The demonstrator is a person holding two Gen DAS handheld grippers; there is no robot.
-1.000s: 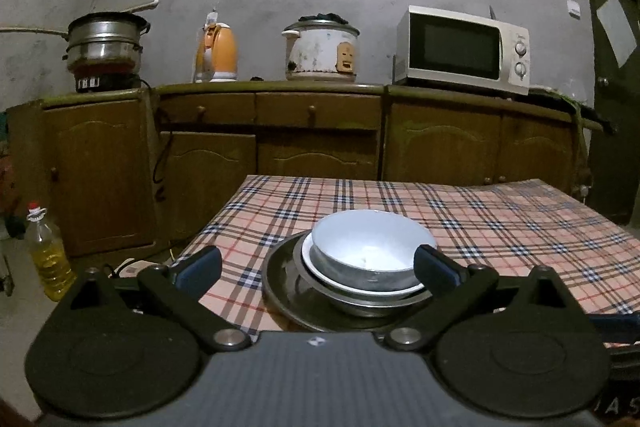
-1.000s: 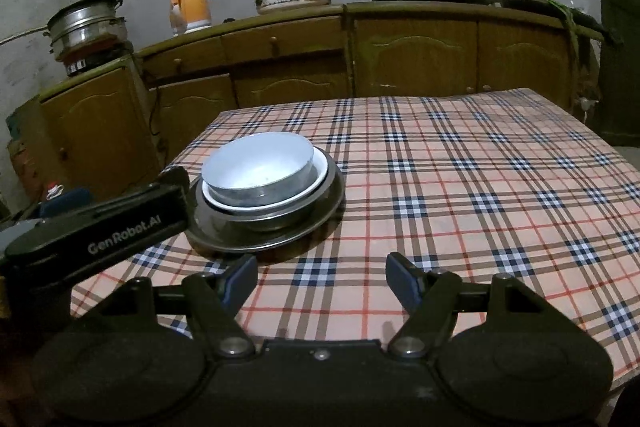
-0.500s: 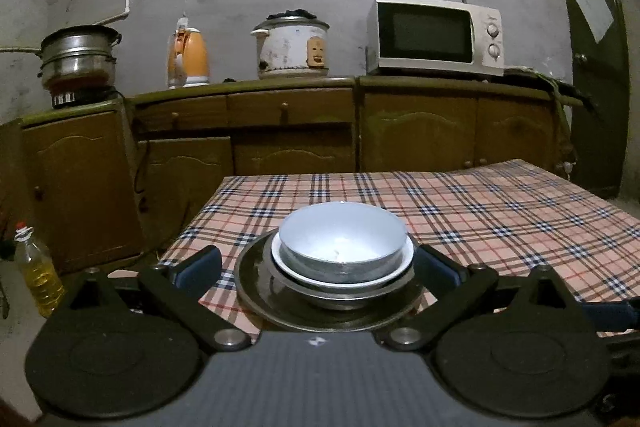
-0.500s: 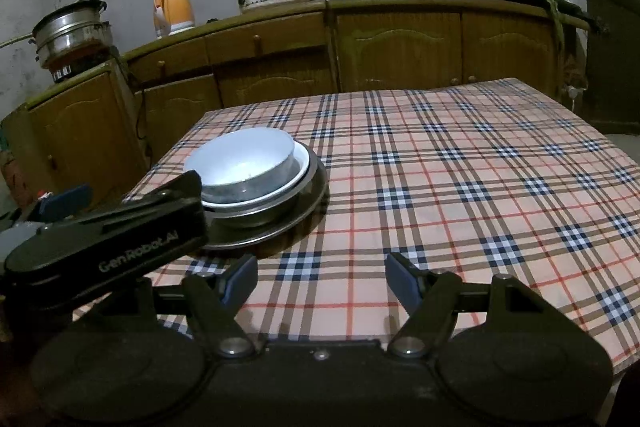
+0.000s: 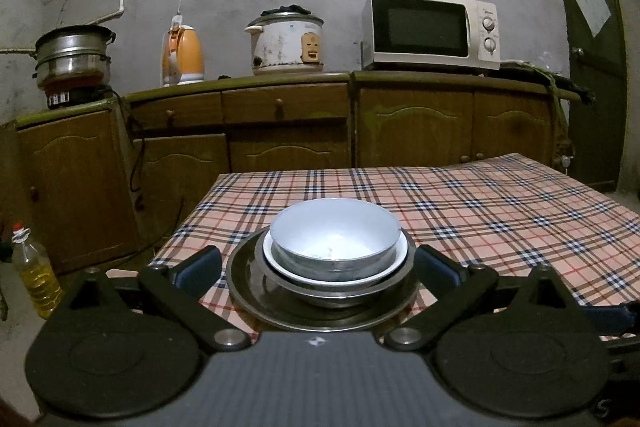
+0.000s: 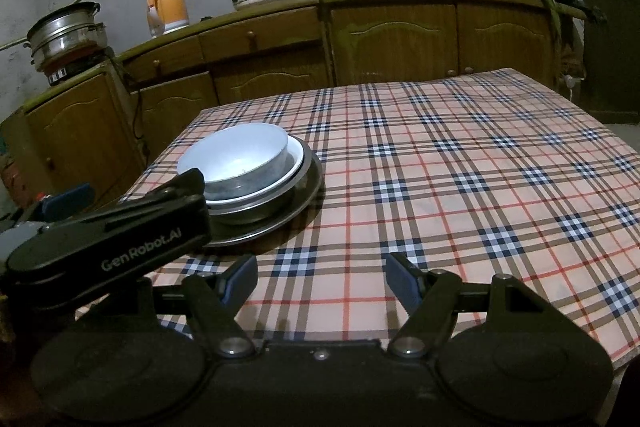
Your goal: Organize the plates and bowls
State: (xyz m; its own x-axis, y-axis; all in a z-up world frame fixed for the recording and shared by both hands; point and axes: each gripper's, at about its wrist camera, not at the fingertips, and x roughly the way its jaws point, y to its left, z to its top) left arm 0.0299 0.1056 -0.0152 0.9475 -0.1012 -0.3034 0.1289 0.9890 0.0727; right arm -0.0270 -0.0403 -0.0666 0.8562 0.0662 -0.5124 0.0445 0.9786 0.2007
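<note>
So the left gripper (image 5: 316,263) sits wide open, one finger either side of a stack on the plaid tablecloth (image 5: 500,211): grey bowl (image 5: 335,241) in a white dish (image 5: 394,263) on a big metal plate (image 5: 248,277) (not touching any of it). Microwave (image 5: 430,29) behind.

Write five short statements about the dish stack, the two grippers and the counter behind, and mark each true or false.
1. The top bowl sits nested in a white dish on a wide metal plate. True.
2. The right gripper is clamped on the plate's rim. False: its jaws stand open over bare plaid tablecloth, to the right of the stack.
3. The left gripper has its jaws open on either side of the stack. True.
4. The microwave stands between the orange kettle and the rice cooker. False: it is to the right of both.
5. The top bowl is full of food. False: it looks almost empty.
</note>
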